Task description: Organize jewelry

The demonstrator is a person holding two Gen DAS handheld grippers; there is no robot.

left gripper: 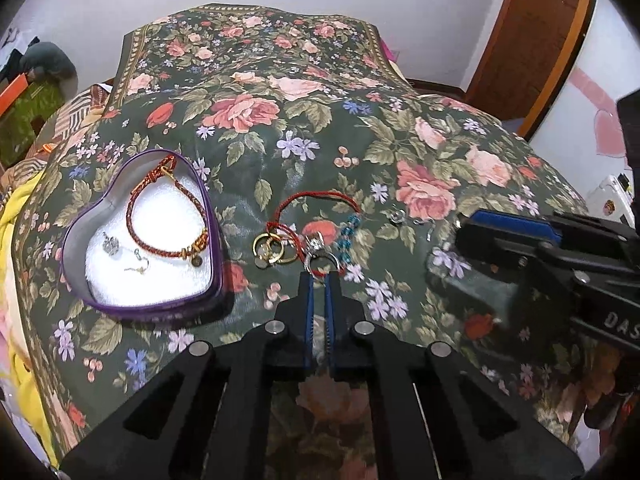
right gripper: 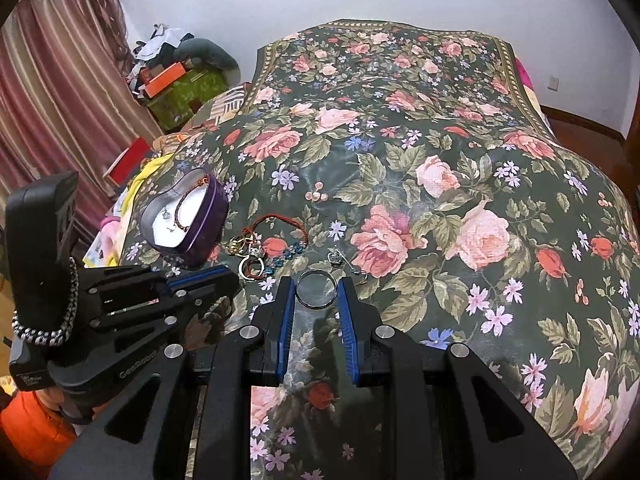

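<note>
Left wrist view: left tongs [left gripper: 319, 276] clenched on silver ring [left gripper: 322, 261] in jewelry pile on bed [left gripper: 400, 128]. Right tongs [right gripper: 316, 286] grasping plain ring [right gripper: 315, 289]. Next: carry both to heart tin [left gripper: 80, 224]. Tin contains braided bracelet [left gripper: 168, 208], small charms.

The left black plastic two-finger gripper [left gripper: 319, 276] carries ribbed blue pads on its jaws and round silver screw heads on its links. The right black gripper [right gripper: 316, 284] is built alike. A black-and-white braided cord [right gripper: 48, 322] loops around the left handle, beside an orange sleeve [right gripper: 32, 428].
</note>
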